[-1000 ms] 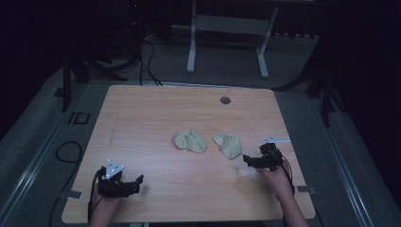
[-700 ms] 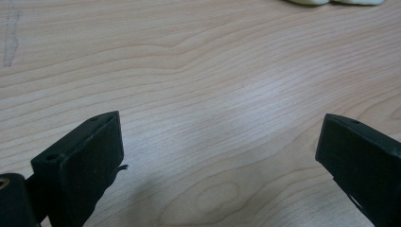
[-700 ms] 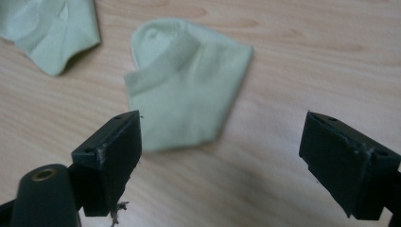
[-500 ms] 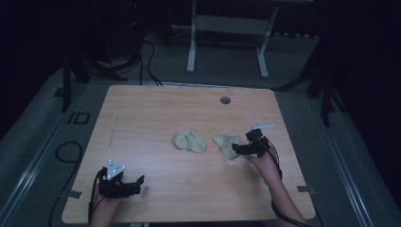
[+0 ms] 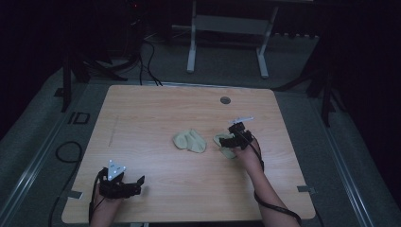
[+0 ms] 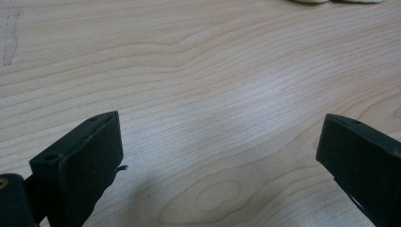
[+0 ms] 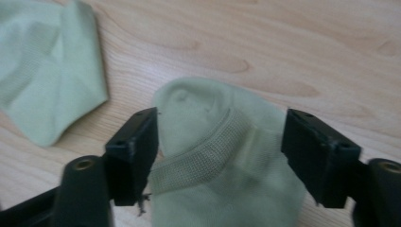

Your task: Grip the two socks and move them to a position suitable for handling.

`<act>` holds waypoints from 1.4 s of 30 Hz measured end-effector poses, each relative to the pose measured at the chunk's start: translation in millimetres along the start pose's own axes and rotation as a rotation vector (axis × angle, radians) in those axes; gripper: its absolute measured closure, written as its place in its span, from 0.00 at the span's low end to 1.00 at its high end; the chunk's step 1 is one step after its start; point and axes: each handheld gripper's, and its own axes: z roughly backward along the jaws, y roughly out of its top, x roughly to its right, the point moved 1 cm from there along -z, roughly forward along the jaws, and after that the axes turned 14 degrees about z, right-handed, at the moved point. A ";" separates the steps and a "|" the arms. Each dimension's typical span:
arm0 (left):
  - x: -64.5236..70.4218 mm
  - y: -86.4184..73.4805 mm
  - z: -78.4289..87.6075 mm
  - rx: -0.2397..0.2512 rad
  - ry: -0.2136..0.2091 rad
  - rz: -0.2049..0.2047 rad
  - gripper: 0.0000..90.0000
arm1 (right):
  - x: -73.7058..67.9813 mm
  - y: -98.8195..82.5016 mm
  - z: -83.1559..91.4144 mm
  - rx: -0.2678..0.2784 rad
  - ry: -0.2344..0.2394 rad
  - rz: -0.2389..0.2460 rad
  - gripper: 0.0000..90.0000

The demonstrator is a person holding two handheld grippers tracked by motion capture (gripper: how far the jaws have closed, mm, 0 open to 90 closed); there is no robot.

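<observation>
Two pale green socks lie mid-table. The left sock (image 5: 190, 141) lies flat and shows at the upper left of the right gripper view (image 7: 47, 71). My right gripper (image 5: 228, 141) sits low over the right sock (image 5: 221, 140), pointing left. Its jaws (image 7: 222, 137) straddle that sock's ribbed cuff (image 7: 208, 109). The jaws have just been closing with the sock between them, and a gap still shows on the right side. Near the table's front left corner my left gripper (image 5: 138, 185) rests with its jaws (image 6: 222, 137) wide apart over bare wood.
A round cable hole (image 5: 225, 100) sits near the wooden table's (image 5: 156, 113) far edge. A metal stand (image 5: 227, 42) and cables (image 5: 146, 52) occupy the dark floor beyond. Bare wood lies between the two grippers.
My right gripper has moved left and slightly away from the person, from beside the right sock to over it. Left gripper has stayed put.
</observation>
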 end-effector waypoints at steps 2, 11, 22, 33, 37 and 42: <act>-0.4 0.0 0.0 0.001 -0.001 0.003 0.01 | -1.8 -1.5 -6.4 -0.027 -0.012 0.005 0.35; -0.4 -0.7 -0.8 -0.001 -0.012 0.002 0.01 | -6.9 -6.7 -13.8 -0.041 -0.017 0.031 0.65; 0.6 -2.0 -3.4 -0.019 -0.022 -0.006 0.01 | -14.2 -0.2 -4.2 -0.052 0.038 0.093 0.89; 0.7 -1.7 -2.8 -0.015 -0.024 0.001 0.01 | -32.8 6.4 31.0 0.016 0.077 0.181 0.89; 0.1 -1.7 -3.6 -0.015 -0.027 0.010 0.01 | -39.0 6.1 47.9 0.045 0.096 0.201 0.90; -0.1 -0.9 -2.7 -0.009 -0.031 0.017 0.01 | -51.0 2.2 68.3 0.074 0.125 0.233 0.90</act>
